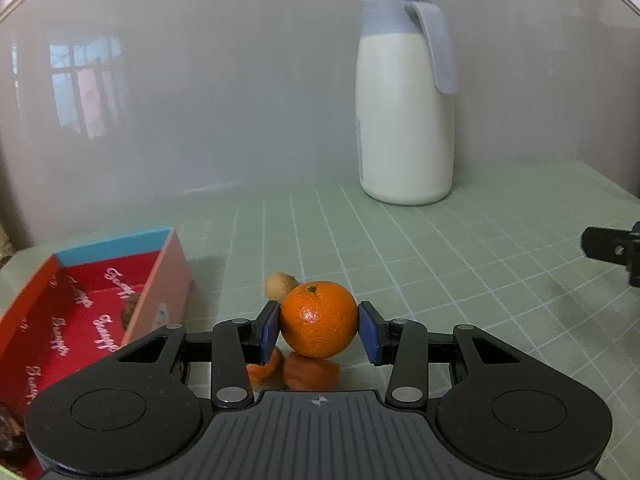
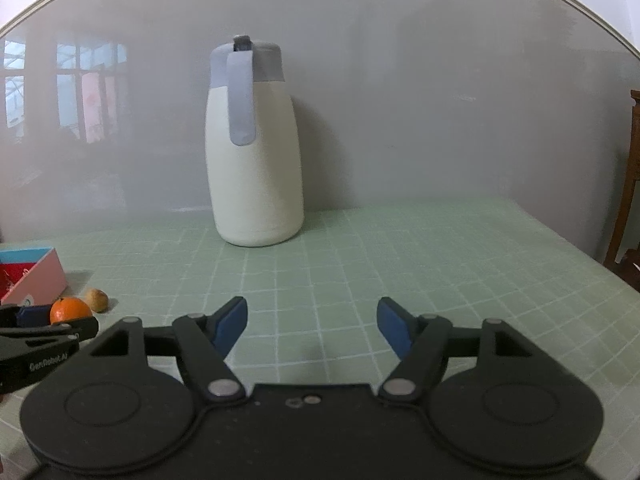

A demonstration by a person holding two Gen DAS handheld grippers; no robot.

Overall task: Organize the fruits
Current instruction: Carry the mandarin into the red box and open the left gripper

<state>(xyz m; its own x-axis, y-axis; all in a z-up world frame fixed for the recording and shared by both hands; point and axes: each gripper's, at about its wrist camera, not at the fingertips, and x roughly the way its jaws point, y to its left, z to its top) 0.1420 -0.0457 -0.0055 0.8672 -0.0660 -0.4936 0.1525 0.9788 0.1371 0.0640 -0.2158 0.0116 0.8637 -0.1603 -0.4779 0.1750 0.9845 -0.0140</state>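
An orange mandarin [image 1: 318,320] sits between the blue pads of my left gripper [image 1: 319,330], which is shut on it; both pads press its sides. Orange shapes show just below it, partly hidden by the fingers. A small tan fruit [image 1: 280,285] lies on the mat right behind the mandarin. To the left stands an open red box [image 1: 80,312] with a brown wrinkled fruit [image 1: 130,308] inside. The right wrist view shows the mandarin [image 2: 70,309], tan fruit [image 2: 97,300] and box [image 2: 32,276] at far left. My right gripper [image 2: 312,326] is open and holds nothing.
A tall cream jug [image 1: 404,120] with a grey-blue lid and handle stands at the back by the wall, also the jug [image 2: 254,160]. The green gridded mat [image 2: 360,264] covers the table. A wooden chair [image 2: 630,200] stands past the right table edge.
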